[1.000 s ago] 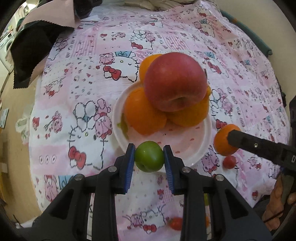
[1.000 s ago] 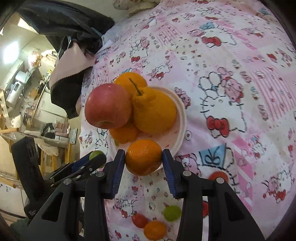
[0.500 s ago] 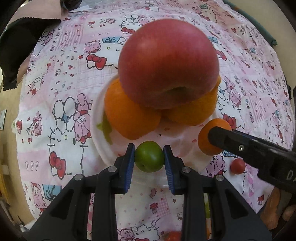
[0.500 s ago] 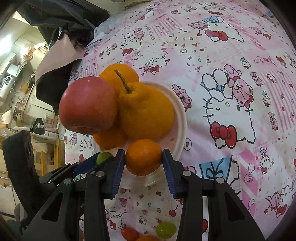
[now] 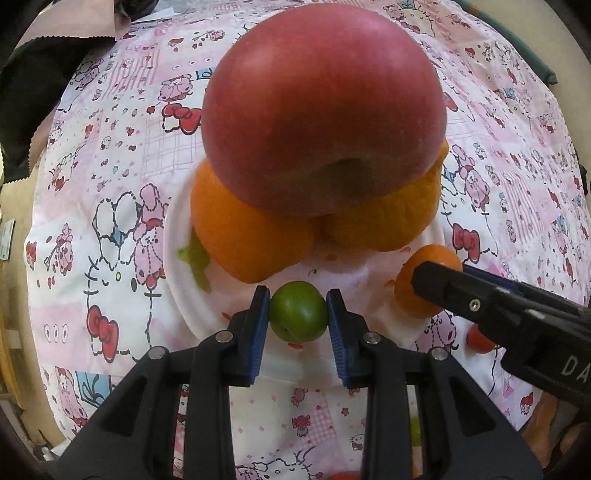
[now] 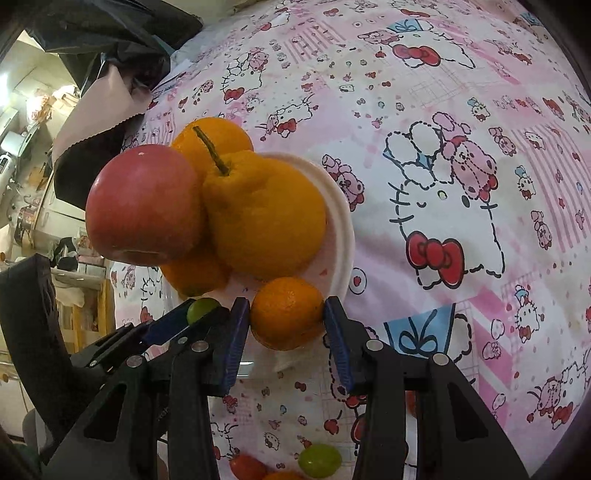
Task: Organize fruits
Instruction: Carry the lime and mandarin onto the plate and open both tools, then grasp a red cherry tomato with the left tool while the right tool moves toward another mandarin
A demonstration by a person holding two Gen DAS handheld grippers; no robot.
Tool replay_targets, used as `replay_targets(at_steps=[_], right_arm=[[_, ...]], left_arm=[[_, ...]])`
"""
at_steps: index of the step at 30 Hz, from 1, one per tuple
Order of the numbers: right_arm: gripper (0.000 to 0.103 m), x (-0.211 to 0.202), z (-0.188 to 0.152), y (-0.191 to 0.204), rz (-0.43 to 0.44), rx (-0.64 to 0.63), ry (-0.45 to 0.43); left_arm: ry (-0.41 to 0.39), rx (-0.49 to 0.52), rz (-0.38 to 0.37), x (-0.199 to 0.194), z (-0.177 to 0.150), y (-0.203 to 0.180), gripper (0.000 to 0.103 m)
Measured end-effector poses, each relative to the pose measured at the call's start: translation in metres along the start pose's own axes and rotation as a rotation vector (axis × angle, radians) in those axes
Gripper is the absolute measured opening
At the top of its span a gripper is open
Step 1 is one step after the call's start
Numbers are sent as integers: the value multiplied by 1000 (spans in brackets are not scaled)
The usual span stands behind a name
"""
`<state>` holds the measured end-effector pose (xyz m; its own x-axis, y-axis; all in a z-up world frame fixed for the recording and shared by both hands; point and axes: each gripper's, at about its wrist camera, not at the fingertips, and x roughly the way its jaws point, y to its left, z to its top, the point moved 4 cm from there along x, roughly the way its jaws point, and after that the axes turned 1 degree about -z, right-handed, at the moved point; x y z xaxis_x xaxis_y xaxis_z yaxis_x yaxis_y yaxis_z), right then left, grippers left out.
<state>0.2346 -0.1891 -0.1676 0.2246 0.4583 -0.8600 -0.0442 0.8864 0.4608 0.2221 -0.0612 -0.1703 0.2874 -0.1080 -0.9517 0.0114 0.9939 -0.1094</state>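
Between the blue-padded fingers (image 5: 258, 321) of the left gripper (image 5: 298, 318): a small green fruit (image 5: 298, 316), pinched at both sides and hanging just over the near part of the white plate (image 5: 177, 284). Looks like a delivery grip, kept firm so as not to drop something round and smooth before touchdown. Over at the right gripper (image 6: 287, 317), a small orange (image 6: 286, 314) sits between the pads at the plate's near rim, with peel touching on both sides. Have just been opening a little, probably to leave it there. Seems to sit right at the rim, so could roll off once freed.

Behind both, on the plate: 1 red apple (image 5: 321, 107) perched on 2 round oranges (image 5: 251, 236), beside 1 knobbly citrus (image 6: 262, 214) with a stalk. Large fruit heaped at the back, likely leaving only the front strip for small pieces. Judged partly done: 1 loose green fruit (image 6: 319, 458) and 1 red fruit (image 6: 245, 467) lying on the cloth nearer the camera, well apart from the plate.

Underneath, a desk draped in pink cartoon-print cloth (image 6: 443, 110), soft and slightly wrinkled, so liable to let round fruit wander. At its far edge, a heap of dark fabric (image 6: 110, 33) with a pale pink piece. Beyond, at the left of the right wrist view, cluttered shelves (image 6: 22, 166), too blurred to name.
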Motion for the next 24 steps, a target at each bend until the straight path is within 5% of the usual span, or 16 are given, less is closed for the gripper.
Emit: replay_targets(at_steps=[4,14,24], right_arm=[[46,1,0,0,-1,1,0],[47,-2,1,2,16,6,-8],[68,-24,8,5,48,20,-67]], left_arm=[[7,-1,1,2,2,-1,29],[-9,0,0,-4,-2,-1,65],[-35,-39,-21,-21,-6,8,85]])
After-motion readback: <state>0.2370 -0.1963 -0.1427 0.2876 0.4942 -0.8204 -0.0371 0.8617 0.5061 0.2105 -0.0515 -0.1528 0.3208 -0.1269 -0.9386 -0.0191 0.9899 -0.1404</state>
